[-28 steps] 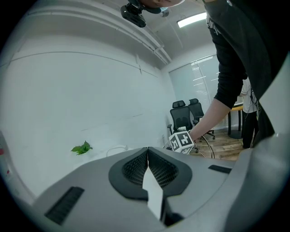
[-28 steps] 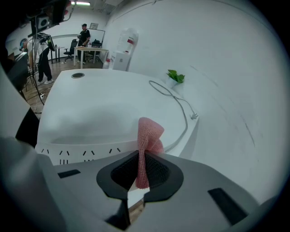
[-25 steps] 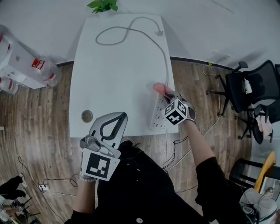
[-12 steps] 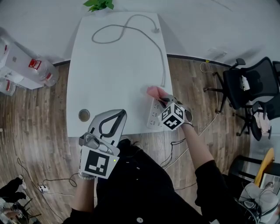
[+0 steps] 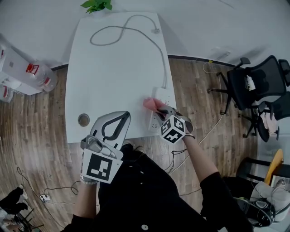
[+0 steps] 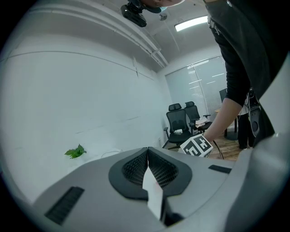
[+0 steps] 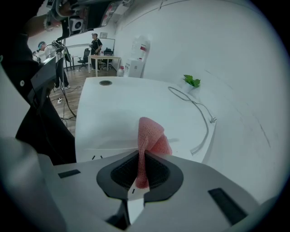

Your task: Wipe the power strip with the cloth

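A white power strip [image 5: 162,95] lies near the table's right edge, and its grey cable [image 5: 136,31] loops toward the far end of the table. My right gripper [image 5: 159,111] is shut on a pink cloth [image 5: 151,104] and holds it on the middle of the strip. In the right gripper view the cloth [image 7: 150,138] sticks up from between the shut jaws, with the cable [image 7: 200,118] beyond; the strip itself is mostly hidden under the gripper. My left gripper [image 5: 123,118] hovers at the near table edge, left of the strip, shut on nothing. The left gripper [image 6: 148,164] sees the right gripper's marker cube [image 6: 197,146].
A round metal disc [image 5: 84,119] is set into the white table [image 5: 113,77] near its front left. A green plant [image 5: 96,5] stands at the far edge. Water bottles [image 5: 39,75] stand on the floor to the left, office chairs [image 5: 253,86] to the right.
My right gripper has drawn the cloth along the strip toward me, from its far end to its middle, so the far end shows. The left gripper has stayed put.
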Demonstrator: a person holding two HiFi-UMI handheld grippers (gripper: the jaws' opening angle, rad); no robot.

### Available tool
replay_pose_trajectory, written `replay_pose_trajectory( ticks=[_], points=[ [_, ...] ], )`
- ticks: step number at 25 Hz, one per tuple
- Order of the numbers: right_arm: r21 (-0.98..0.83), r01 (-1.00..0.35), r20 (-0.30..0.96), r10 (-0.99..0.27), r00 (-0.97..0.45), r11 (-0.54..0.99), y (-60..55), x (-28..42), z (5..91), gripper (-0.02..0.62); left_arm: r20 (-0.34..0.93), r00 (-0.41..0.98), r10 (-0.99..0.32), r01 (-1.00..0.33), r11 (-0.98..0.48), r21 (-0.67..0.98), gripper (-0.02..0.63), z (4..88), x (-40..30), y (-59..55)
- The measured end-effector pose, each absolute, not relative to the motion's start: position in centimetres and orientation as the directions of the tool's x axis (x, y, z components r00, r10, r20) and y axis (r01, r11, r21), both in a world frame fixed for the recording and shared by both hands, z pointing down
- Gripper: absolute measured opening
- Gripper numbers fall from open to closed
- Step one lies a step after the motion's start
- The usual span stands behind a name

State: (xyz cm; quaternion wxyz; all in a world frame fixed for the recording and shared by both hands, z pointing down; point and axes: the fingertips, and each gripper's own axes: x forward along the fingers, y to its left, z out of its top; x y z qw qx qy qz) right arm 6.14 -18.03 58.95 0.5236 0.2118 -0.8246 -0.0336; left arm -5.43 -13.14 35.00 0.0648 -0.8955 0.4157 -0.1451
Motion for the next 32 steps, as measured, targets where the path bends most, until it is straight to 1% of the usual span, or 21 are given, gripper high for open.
replay_pose_trajectory(
  ticks=[12,23,26,32],
  points=[
    [0.224,-0.282,0.855,-0.327,-0.403,0.933,-12.3,4.9,59.0,0.048,0.199,0.638,-0.744,-0.706,-0.668,-0.237,0.017,34.6,-4.5,-12.9],
    [0.205,-0.277,0.851,-0.311,-0.424,0.939,-7.9,4.4,59.1,0.048,0.197,0.666,-0.719,-0.680,-0.694,-0.235,0.017,34.4,-3.3,-12.3],
    [0.211,-0.286,0.848,-0.321,-0.423,0.935,-7.2,4.6,59.3,0.048,0.196,0.676,-0.710,-0.669,-0.703,-0.239,0.017,34.4,-2.7,-12.0],
    [0.253,-0.384,0.824,-0.406,-0.394,0.888,-8.0,5.1,58.4,0.048,0.186,0.698,-0.691,-0.648,-0.721,-0.245,0.017,34.0,-2.0,-11.9]
  ],
)
